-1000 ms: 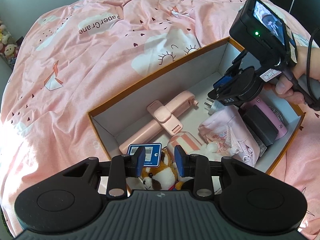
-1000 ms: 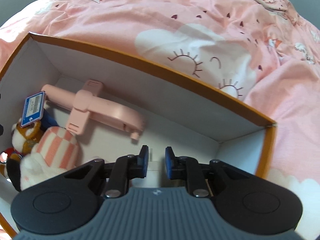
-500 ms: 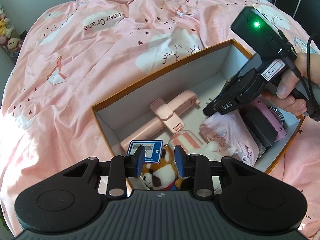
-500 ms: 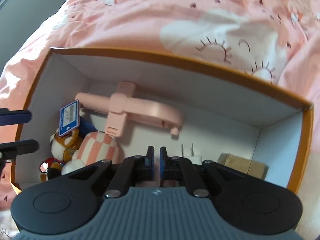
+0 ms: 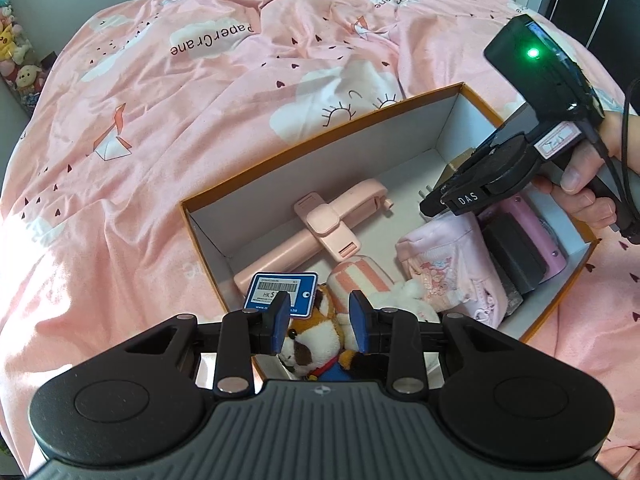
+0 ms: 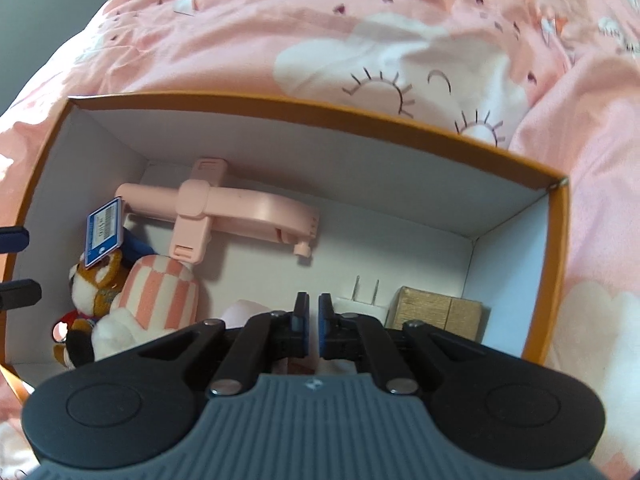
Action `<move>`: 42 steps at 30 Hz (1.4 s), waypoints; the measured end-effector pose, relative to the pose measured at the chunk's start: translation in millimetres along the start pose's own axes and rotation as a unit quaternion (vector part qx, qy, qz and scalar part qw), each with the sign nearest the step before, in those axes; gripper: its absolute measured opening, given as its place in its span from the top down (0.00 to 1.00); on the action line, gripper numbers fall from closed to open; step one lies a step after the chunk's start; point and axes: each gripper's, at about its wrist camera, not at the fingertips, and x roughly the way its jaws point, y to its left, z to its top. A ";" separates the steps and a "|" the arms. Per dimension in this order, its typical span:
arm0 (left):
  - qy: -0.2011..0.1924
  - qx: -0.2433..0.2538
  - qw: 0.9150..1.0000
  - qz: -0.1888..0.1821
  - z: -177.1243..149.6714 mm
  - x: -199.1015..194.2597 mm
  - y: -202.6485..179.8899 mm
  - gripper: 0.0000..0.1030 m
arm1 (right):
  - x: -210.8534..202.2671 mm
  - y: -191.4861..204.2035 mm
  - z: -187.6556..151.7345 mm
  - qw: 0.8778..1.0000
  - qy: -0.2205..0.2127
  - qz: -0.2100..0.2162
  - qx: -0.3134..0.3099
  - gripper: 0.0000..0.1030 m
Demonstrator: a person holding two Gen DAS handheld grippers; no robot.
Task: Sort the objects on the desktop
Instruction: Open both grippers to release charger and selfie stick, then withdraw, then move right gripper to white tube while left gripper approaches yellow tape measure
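Grippers hovered over our orange-rimmed white cardboard box (image 6: 558, 240) on the pink bedspread (image 5: 200, 120). Our right gripper (image 6: 313, 312) had just pressed together, empty, above the pale pink fabric pouch (image 5: 452, 264); the grab apparently missed. Our left gripper (image 5: 318, 322) stayed half-spread over the fox plush toy (image 5: 316, 340).

Legible text, both wrist views

"PaperCrane" printed on pink bedspread (image 5: 212, 42), 11 o'clock; "DAS" on right gripper (image 5: 430, 205), 3 o'clock; "HK$" on blue price tag (image 5: 280, 294), centre.
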 end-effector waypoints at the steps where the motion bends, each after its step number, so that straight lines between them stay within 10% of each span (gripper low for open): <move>1: -0.002 0.000 1.000 -0.002 -0.9 -2.5 -1.5 0.64 | -5.4 0.9 -1.5 1.000 -0.007 0.003 -0.003 0.96; 14: -0.048 -0.036 0.998 -0.014 -38.3 -53.8 -32.6 0.64 | -99.6 30.5 -71.2 0.989 -0.135 0.007 -0.058 0.91; 21: -0.051 -0.090 0.995 -0.005 -84.2 -66.4 -39.0 0.64 | -121.3 61.8 -136.7 0.979 -0.180 0.075 -0.060 0.91; 33: -0.022 -0.165 0.986 0.005 -159.9 -33.9 -34.0 0.54 | -24.4 109.0 -188.2 0.988 -0.076 0.132 0.006 0.81; 42: 0.028 -0.093 0.994 0.053 -178.4 -5.6 -50.4 0.49 | 12.2 124.1 -197.4 0.983 -0.015 0.183 0.029 0.71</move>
